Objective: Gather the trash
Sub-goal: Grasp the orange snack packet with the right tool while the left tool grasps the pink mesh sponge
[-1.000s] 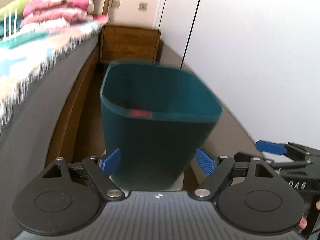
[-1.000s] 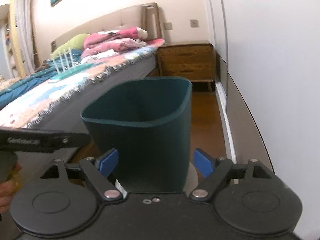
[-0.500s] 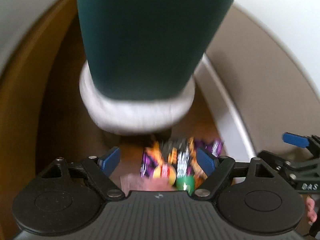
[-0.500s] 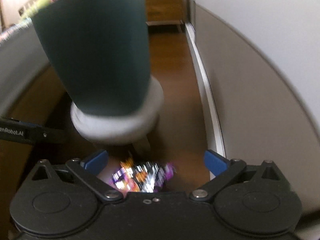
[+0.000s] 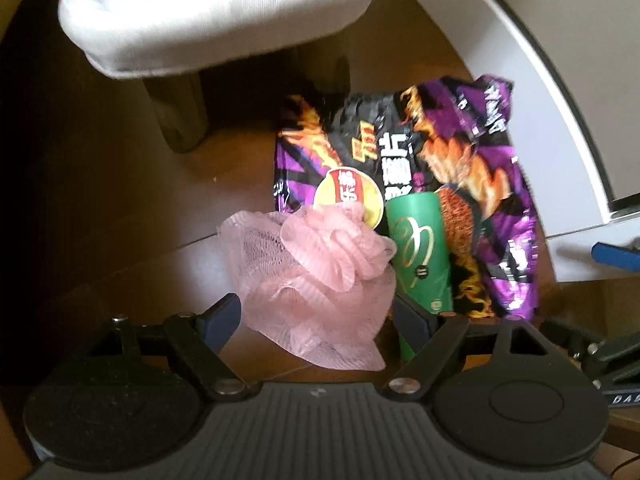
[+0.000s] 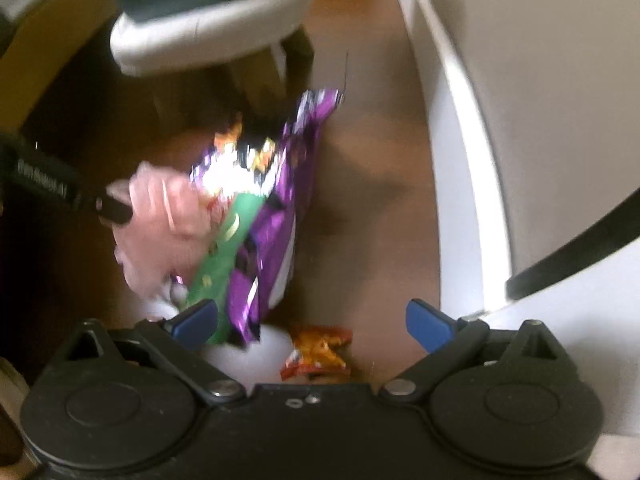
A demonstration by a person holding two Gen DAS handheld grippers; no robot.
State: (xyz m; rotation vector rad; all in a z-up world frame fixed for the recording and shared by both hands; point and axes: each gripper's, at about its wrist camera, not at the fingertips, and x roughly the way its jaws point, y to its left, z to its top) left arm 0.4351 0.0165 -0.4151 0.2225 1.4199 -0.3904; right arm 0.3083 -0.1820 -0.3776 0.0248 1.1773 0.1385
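A pink mesh sponge (image 5: 316, 280), a green can (image 5: 420, 256) and a purple snack bag (image 5: 472, 184) are lying together on the wooden floor (image 5: 120, 216), below a white stool (image 5: 216, 20). The left gripper (image 5: 320, 320) is hovering spread apart around the sponge, not pressing it. The right gripper (image 6: 312, 322), its jaws closing slightly yet still wide and empty, is hanging above an orange wrapper (image 6: 318, 354).

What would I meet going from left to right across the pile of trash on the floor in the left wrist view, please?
Pink mesh bath sponge → green tube-shaped packet → purple snack bag, whose right edge reaches furthest towards the white wall panel.
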